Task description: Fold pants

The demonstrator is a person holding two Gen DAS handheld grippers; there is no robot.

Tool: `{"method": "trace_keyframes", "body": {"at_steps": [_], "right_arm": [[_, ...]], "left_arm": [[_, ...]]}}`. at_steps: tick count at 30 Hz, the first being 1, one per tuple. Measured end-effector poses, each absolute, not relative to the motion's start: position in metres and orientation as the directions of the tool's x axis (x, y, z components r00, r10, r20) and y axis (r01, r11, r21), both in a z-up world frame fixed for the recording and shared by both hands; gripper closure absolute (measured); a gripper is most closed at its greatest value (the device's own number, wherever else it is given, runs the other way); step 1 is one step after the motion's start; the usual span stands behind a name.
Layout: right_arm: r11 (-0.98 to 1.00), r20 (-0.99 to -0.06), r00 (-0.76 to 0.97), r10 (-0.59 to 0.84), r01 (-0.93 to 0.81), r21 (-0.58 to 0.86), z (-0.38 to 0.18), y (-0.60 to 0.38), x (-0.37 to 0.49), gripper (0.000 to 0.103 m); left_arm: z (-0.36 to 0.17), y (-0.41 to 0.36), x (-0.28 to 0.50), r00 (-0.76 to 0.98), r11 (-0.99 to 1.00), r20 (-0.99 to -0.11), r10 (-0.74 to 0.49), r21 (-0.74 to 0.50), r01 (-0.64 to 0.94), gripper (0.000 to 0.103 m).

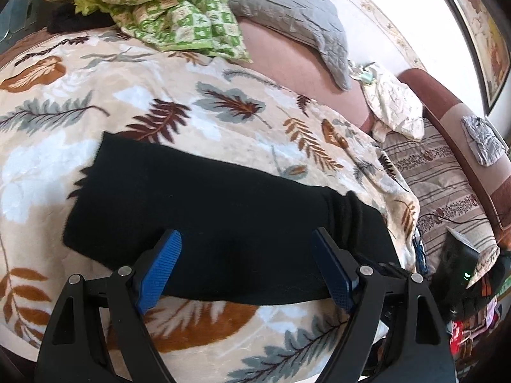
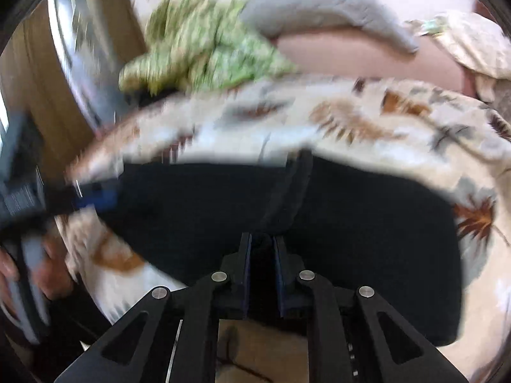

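The black pants (image 1: 204,204) lie folded flat on a leaf-patterned blanket (image 1: 198,102). My left gripper (image 1: 246,239) is open, its blue-padded fingers (image 1: 159,268) spread just above the near edge of the pants, holding nothing. In the blurred right wrist view the pants (image 2: 367,242) fill the middle. My right gripper (image 2: 262,242) is shut on a raised fold of the pants at their near edge. The left gripper (image 2: 95,199) shows at the far left of that view, beside the pants' left end.
A green checked quilt (image 1: 166,9) and a grey pillow (image 1: 287,12) lie at the back of the bed. A striped cushion (image 1: 447,191) and a brown sofa arm (image 1: 447,105) stand to the right. A hand (image 2: 48,274) holds the left tool.
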State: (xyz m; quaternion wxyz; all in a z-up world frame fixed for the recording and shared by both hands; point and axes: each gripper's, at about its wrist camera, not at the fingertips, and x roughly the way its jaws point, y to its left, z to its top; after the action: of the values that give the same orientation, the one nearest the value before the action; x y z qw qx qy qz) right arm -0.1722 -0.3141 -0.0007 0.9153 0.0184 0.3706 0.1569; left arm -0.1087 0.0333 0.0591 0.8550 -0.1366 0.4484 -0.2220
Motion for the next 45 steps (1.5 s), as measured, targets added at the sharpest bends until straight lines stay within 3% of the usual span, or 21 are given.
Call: {"method": "trace_keyframes", "body": {"at_steps": [2,4,6,9,10,11,14,20,21,23,24,28,30,33,36,45], "right_arm": [[0.939,-0.668,0.664,0.337,-0.286,0.190,0.009,-0.320,-0.177,0.066],[0.929,-0.624,0.688,0.371,-0.281,0.243,0.025,-0.333,-0.182,0.063],[0.948,-0.591,0.741,0.317,-0.222,0.229,0.039,-0.345,-0.178,0.063],[0.971,-0.635,0.737,0.230,-0.134,0.196,0.032,-0.351,-0.159,0.071],[0.976,-0.652,0.729,0.209,-0.118,0.181,0.027,-0.350,-0.151,0.087],[0.978,-0.664,0.720,0.201,-0.113,0.173,0.020,-0.348,-0.145,0.095],[0.983,-0.696,0.695,0.181,-0.107,0.148,-0.002,-0.336,-0.132,0.095],[0.984,-0.678,0.713,0.179,-0.130,0.123,0.020,-0.331,-0.143,0.092],[0.985,-0.673,0.719,0.173,-0.129,0.115,0.023,-0.331,-0.146,0.090],[0.985,-0.660,0.731,0.173,-0.125,0.120,0.028,-0.332,-0.150,0.074],[0.983,-0.656,0.732,0.183,-0.125,0.136,0.027,-0.333,-0.151,0.071],[0.978,-0.725,0.657,0.208,-0.148,0.146,0.003,-0.326,-0.140,0.068],[0.982,-0.716,0.673,0.186,-0.151,0.112,0.008,-0.322,-0.143,0.067],[0.977,-0.695,0.689,0.205,-0.183,0.107,0.028,-0.312,-0.147,0.057],[0.963,-0.662,0.707,0.249,-0.256,0.090,0.049,-0.293,-0.147,0.039],[0.864,-0.654,0.606,0.453,-0.480,0.154,0.052,-0.211,-0.108,0.037]], "left_arm": [[0.058,0.040,-0.109,0.503,0.866,-0.706,-0.499,-0.434,0.249,0.019],[0.059,0.046,-0.111,0.510,0.866,-0.702,-0.497,-0.438,0.242,0.019],[0.060,0.050,-0.114,0.517,0.867,-0.698,-0.495,-0.435,0.242,0.019],[0.070,0.056,-0.123,0.541,0.869,-0.682,-0.492,-0.424,0.255,0.019],[0.075,0.057,-0.127,0.563,0.876,-0.673,-0.480,-0.405,0.262,0.019],[0.079,0.059,-0.131,0.584,0.882,-0.663,-0.467,-0.389,0.264,0.019],[0.079,0.070,-0.133,0.596,0.882,-0.656,-0.464,-0.405,0.240,0.019],[0.066,0.090,-0.126,0.600,0.912,-0.699,-0.389,-0.386,0.141,0.019],[0.066,0.093,-0.126,0.605,0.914,-0.700,-0.380,-0.384,0.130,0.019],[0.066,0.098,-0.126,0.615,0.919,-0.700,-0.364,-0.376,0.116,0.019],[0.066,0.100,-0.127,0.618,0.921,-0.700,-0.358,-0.372,0.112,0.019],[0.065,0.104,-0.128,0.621,0.923,-0.701,-0.351,-0.372,0.101,0.019],[0.066,0.105,-0.129,0.624,0.923,-0.699,-0.349,-0.373,0.099,0.019],[0.065,0.109,-0.130,0.621,0.918,-0.701,-0.352,-0.387,0.083,0.019],[0.064,0.114,-0.132,0.614,0.903,-0.696,-0.372,-0.425,0.065,0.019],[0.043,0.127,-0.137,0.582,0.844,-0.693,-0.425,-0.535,-0.021,0.018]]}}
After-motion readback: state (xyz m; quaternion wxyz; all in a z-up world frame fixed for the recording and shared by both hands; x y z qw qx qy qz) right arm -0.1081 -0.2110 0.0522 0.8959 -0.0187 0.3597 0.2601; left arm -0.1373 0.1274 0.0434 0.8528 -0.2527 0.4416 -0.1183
